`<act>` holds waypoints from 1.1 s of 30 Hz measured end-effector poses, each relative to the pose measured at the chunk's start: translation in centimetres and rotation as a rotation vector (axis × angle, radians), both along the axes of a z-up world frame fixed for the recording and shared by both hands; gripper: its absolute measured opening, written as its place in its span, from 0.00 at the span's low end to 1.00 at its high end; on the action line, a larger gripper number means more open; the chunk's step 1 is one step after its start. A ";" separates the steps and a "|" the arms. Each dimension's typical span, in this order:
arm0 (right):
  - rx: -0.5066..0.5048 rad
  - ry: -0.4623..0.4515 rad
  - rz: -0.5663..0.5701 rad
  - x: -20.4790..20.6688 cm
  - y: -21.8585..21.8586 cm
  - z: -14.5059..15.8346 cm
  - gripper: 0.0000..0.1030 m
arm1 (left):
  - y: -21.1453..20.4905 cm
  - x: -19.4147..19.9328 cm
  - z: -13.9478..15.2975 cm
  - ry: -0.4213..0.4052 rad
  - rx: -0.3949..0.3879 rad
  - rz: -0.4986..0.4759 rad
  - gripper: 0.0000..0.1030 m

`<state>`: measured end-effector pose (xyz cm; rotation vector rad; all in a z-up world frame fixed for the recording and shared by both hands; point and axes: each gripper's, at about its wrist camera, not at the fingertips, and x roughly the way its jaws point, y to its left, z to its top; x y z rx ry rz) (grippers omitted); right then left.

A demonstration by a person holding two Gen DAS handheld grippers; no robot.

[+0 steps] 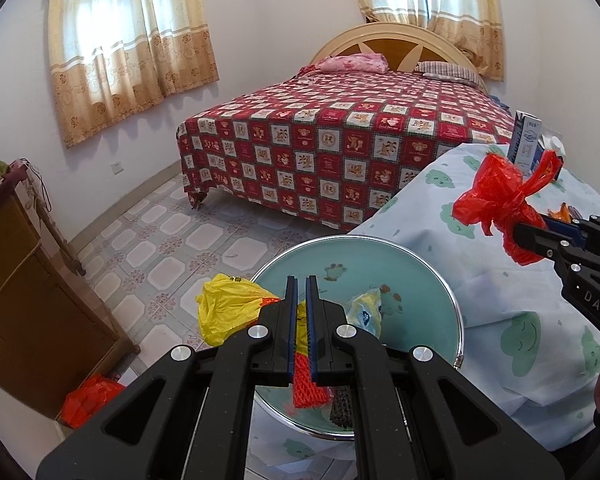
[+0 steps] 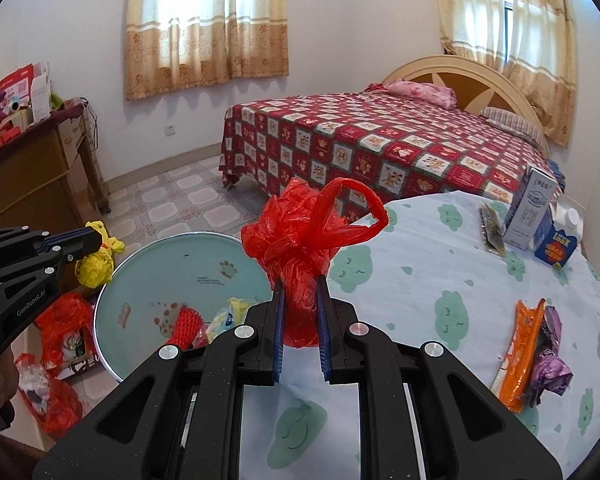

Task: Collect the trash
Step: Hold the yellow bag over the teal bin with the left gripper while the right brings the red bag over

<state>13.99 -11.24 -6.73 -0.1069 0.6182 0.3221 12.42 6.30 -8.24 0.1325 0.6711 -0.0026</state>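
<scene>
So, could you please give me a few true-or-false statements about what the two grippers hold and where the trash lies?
1. The right gripper is shut on a red plastic bag. True.
2. The left gripper holds nothing. False: it is shut on a yellow plastic bag.
3. The basin is empty. False: a red net sleeve and other scraps lie in it.
4. An orange wrapper lies on the tablecloth. True.

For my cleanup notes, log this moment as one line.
left gripper: shut on yellow bag | right gripper: shut on red bag | basin: below, holds trash
</scene>
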 end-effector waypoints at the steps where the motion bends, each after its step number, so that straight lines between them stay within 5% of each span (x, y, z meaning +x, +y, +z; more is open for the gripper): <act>1: -0.002 0.000 0.002 0.0 0.1 0.0 0.14 | 0.1 0.0 0.0 -0.001 0.000 0.001 0.04; 33: -0.018 0.004 0.052 0.6 2.5 -0.3 0.14 | 1.5 0.1 0.2 -0.009 -0.002 0.021 0.04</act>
